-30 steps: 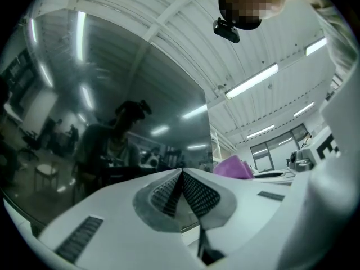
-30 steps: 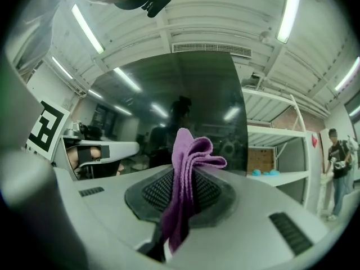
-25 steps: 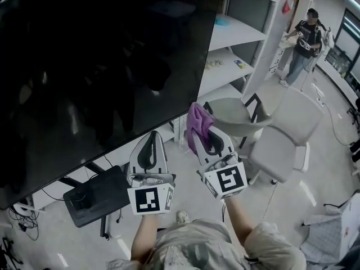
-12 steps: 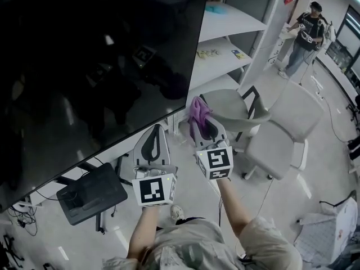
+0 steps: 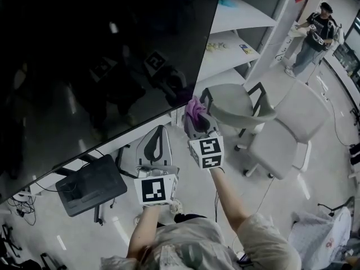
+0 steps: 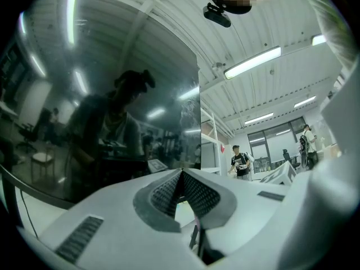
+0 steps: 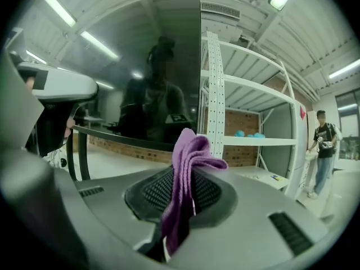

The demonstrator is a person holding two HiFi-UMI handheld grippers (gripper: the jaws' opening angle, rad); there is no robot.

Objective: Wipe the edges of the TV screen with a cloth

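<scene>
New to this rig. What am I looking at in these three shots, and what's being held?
No robot here: a person holds a two-jaw gripper in each hand; the marker cubes belong to them. The top-down picture comes from a camera on the person's head; the other two from cameras riding on each gripper, looking along its jaws. The left gripper has its jaws together with nothing between them. The right gripper is clamped on a purple cloth, raised near the lower right corner of a big dark TV screen; whether the cloth touches it I can't tell. Beside the screen are white shelves and grey chairs.
</scene>
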